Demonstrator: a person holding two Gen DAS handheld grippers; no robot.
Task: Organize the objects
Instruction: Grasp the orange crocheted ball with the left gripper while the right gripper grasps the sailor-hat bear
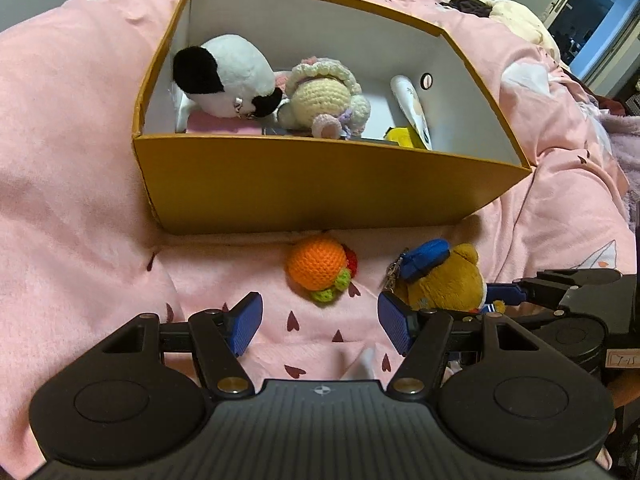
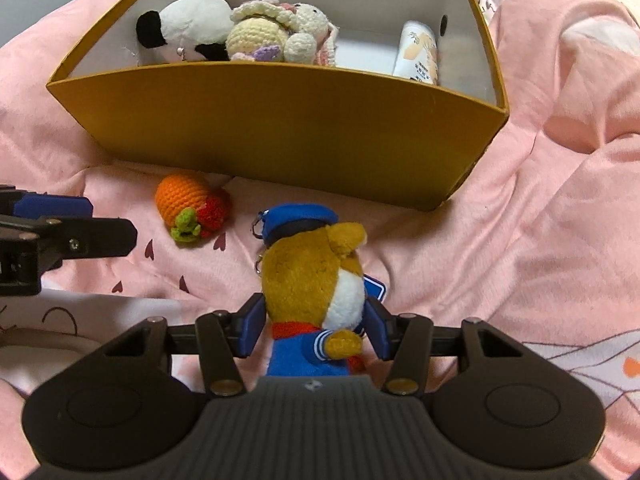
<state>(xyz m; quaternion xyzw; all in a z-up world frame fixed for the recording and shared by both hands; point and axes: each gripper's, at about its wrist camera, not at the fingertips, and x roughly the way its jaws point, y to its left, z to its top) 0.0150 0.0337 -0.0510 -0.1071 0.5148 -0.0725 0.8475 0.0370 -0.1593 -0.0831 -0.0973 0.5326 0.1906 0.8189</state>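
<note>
A yellow cardboard box [image 1: 320, 184] [image 2: 280, 128] stands on the pink bedspread and holds a black-and-white plush [image 1: 224, 76], a cream crochet doll [image 1: 324, 96] and a white tube [image 1: 412, 108]. An orange crochet toy [image 1: 320, 268] [image 2: 188, 204] lies in front of the box. A brown bear plush with a blue cap [image 2: 312, 280] [image 1: 440, 276] lies to its right. My right gripper [image 2: 316, 328] has its blue pads on both sides of the bear's body, closed on it. My left gripper [image 1: 320, 322] is open and empty, just short of the orange toy.
The pink bedspread [image 1: 80, 160] is soft and rumpled all around the box. A cream plush [image 1: 516, 16] lies at the far right of the bed. A window and dark furniture show at the far right.
</note>
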